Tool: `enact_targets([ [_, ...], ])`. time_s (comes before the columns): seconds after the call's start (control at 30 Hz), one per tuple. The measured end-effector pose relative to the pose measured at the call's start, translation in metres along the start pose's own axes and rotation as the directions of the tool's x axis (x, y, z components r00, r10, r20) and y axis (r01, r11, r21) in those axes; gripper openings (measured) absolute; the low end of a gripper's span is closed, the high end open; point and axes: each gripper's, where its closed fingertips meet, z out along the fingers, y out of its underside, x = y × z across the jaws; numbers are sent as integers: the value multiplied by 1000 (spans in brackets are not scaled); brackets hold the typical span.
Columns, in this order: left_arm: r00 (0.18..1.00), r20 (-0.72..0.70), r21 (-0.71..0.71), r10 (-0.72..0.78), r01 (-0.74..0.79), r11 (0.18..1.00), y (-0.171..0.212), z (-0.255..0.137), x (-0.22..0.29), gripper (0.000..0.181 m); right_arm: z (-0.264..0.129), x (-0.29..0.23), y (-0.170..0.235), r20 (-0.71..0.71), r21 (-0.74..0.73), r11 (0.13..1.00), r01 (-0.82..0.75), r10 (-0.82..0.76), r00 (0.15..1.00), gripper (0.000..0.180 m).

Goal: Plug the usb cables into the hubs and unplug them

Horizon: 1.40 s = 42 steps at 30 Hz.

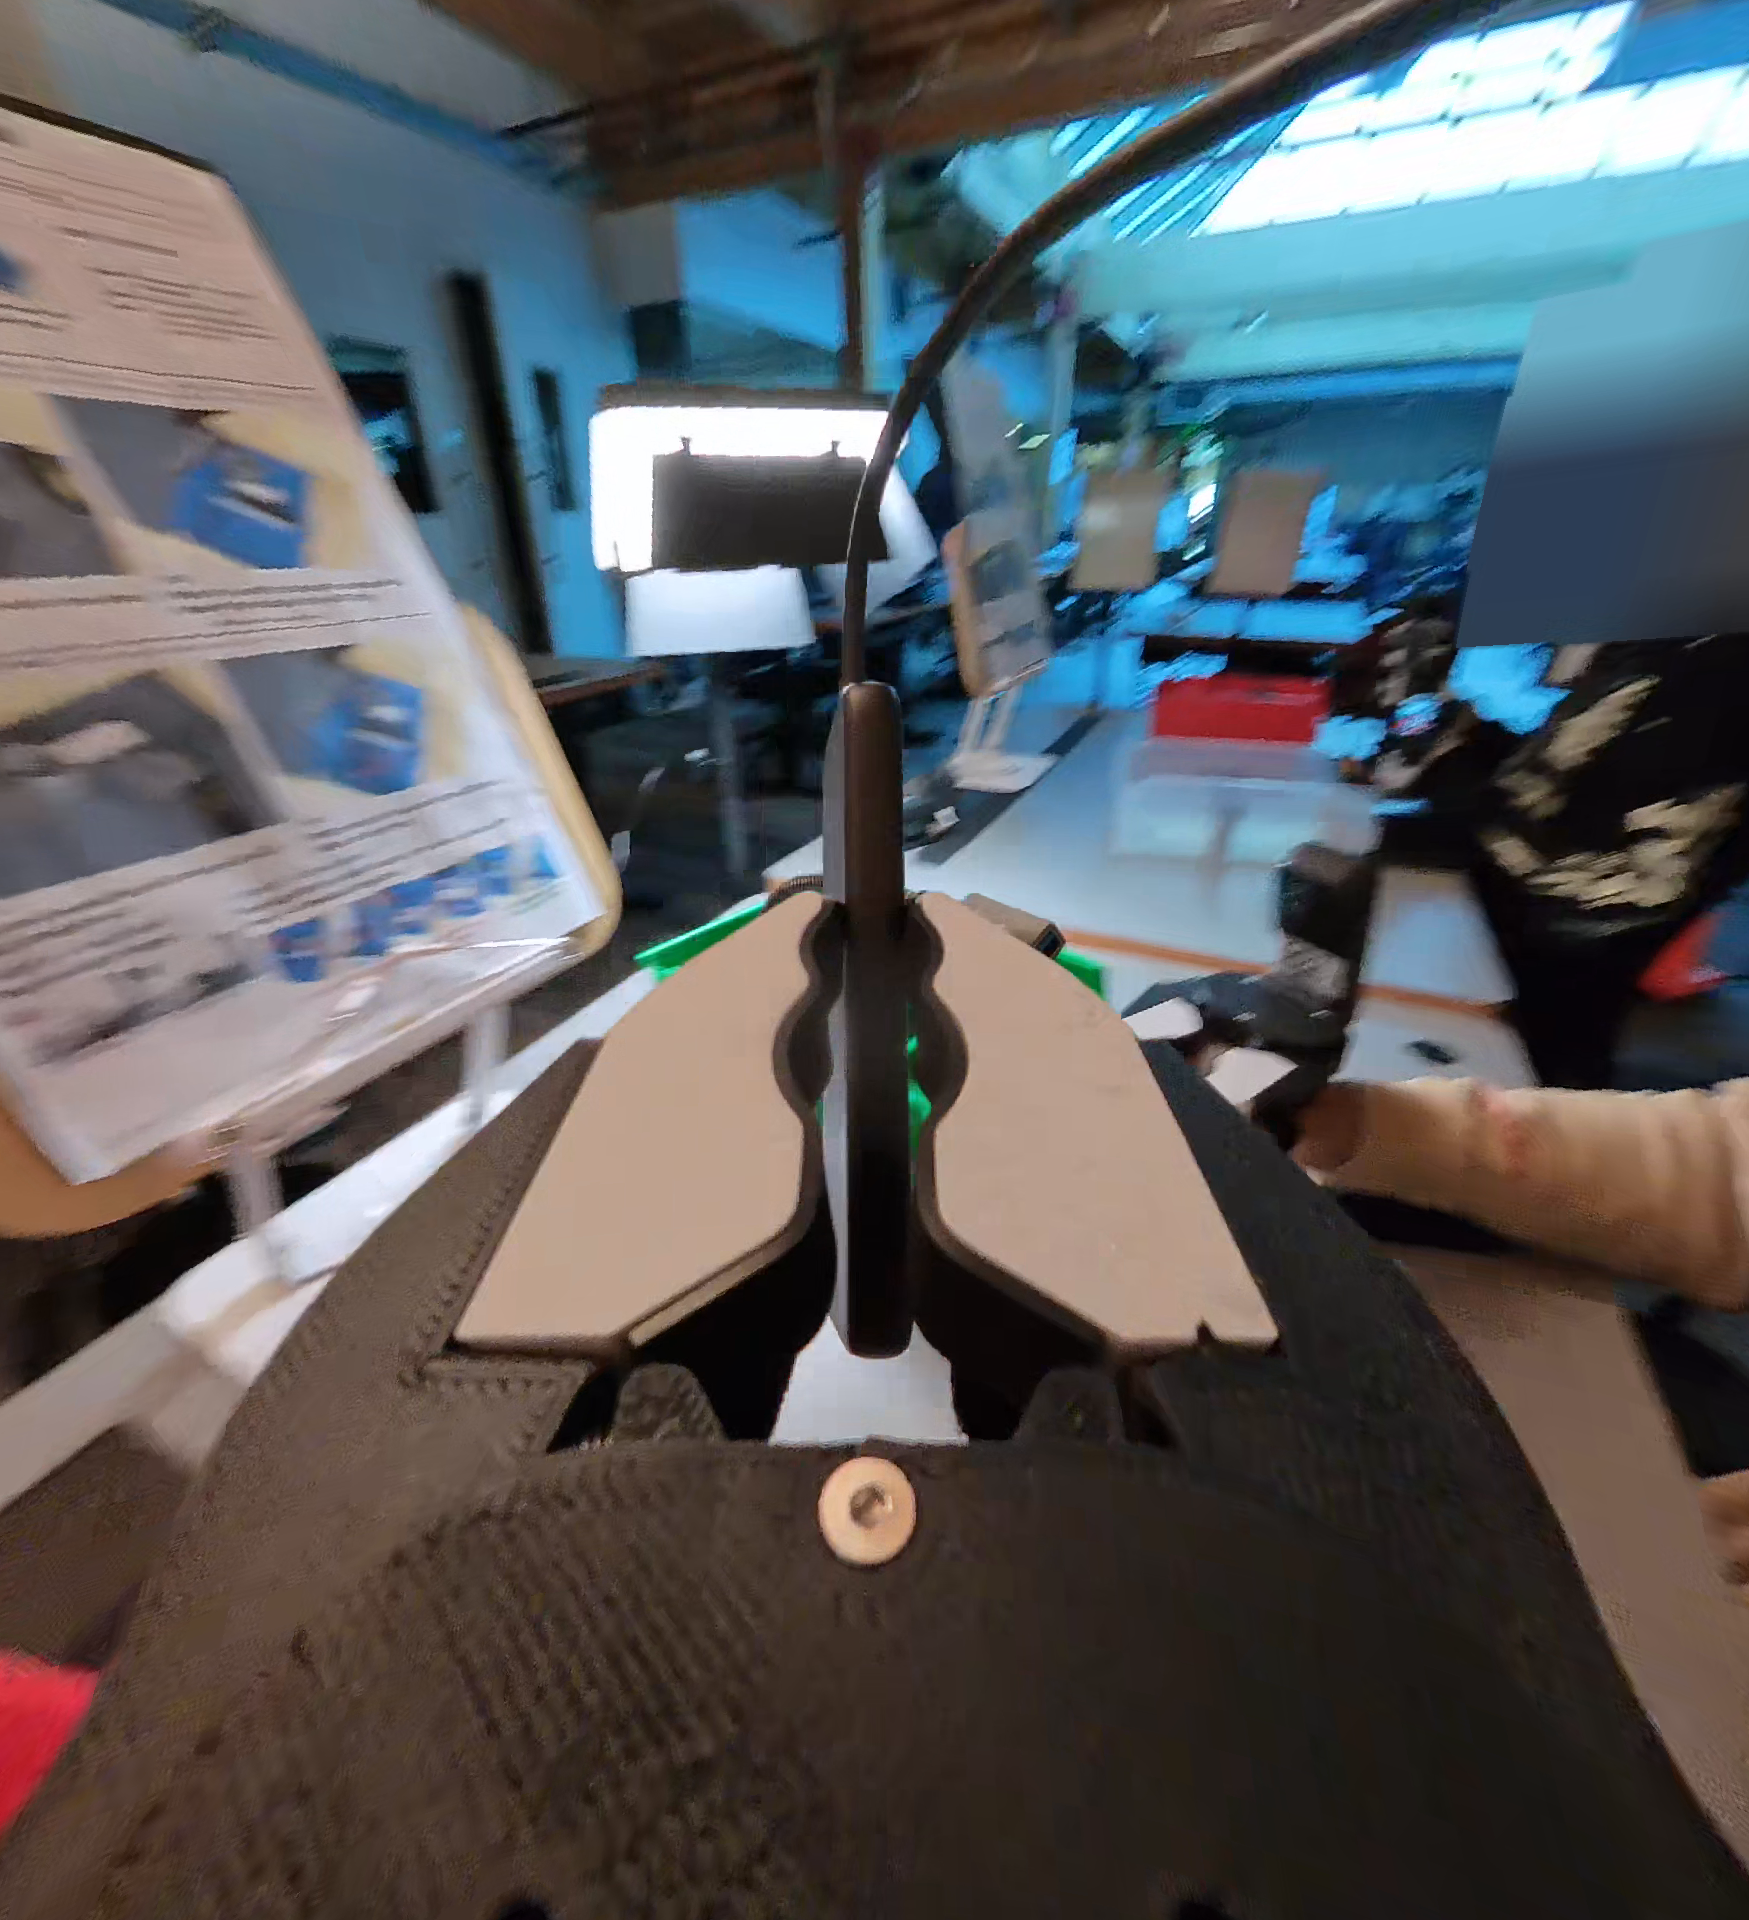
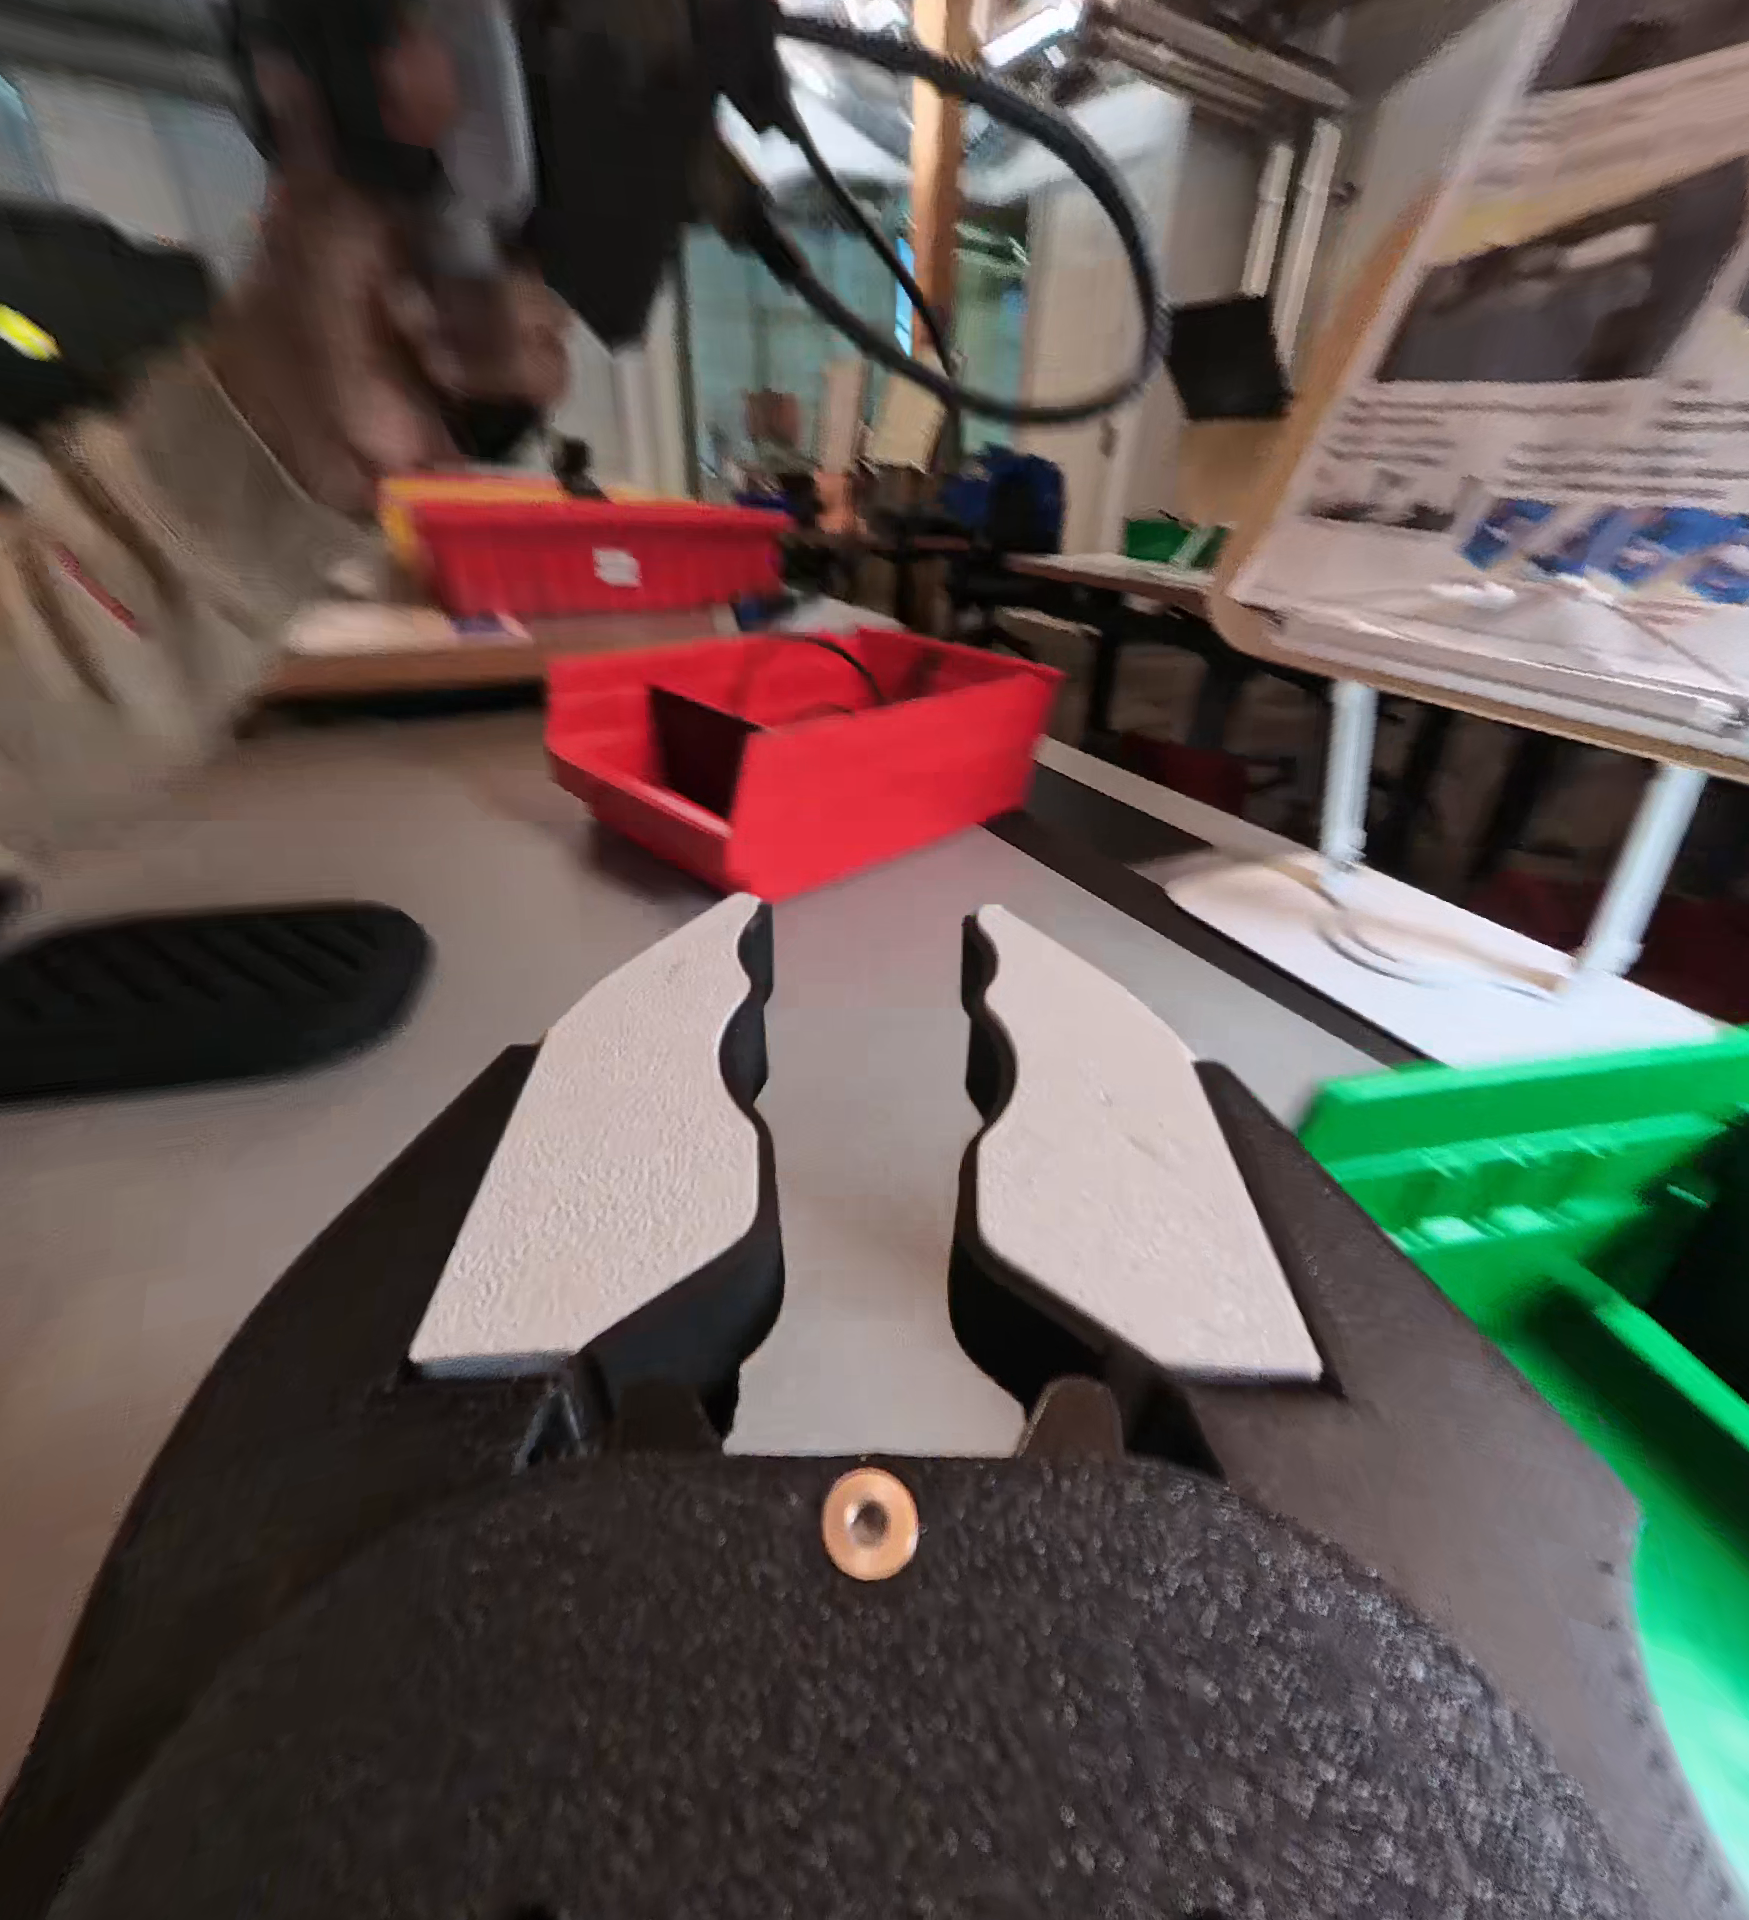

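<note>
Left gripper (image 1: 865,914) fingers clamp the slim, rigid, light hub (image 1: 865,935) edge-on by its body, stiff cable (image 1: 911,416) arching overhead; right gripper (image 2: 865,925) fingers part-open, empty, over bench (image 2: 226,1195).

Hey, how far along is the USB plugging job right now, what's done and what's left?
Done: the left hand-held gripper has picked up a dark hub, lifted off the table with its cable arching away. In hand: nothing else; the right hand-held gripper is open and empty over the table. Left: no plug is seen going into the hub, so plugging and unplugging remain.
</note>
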Motion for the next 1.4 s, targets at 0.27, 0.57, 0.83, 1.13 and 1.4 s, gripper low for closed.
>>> enact_targets([
  [0.27, 911, -312, 138, -269, 323, 936, 42, 36, 65, 11, 33, -43, -32, 331, 119, 915, -386, 330, 884, 64],
  [0.57, 835, -370, 125, -407, 479, 869, 88, 36, 83, 11, 46, -70, -45, 495, 168, 840, -516, 381, 781, 15],
  [0.83, 896, -299, 2, -328, 344, 939, 135, 22, 78, 14, 46, -75, -14, 518, 56, 863, -503, 405, 754, 9],
  [1.13, 899, -331, -173, -286, 240, 955, 179, 25, 101, 27, 45, -81, -5, 491, -7, 897, -442, 388, 780, 9],
  [1.4, 868, -348, -164, -353, 315, 935, 178, 27, 104, 12, 45, -77, -6, 465, 23, 897, -441, 381, 799, 13],
])
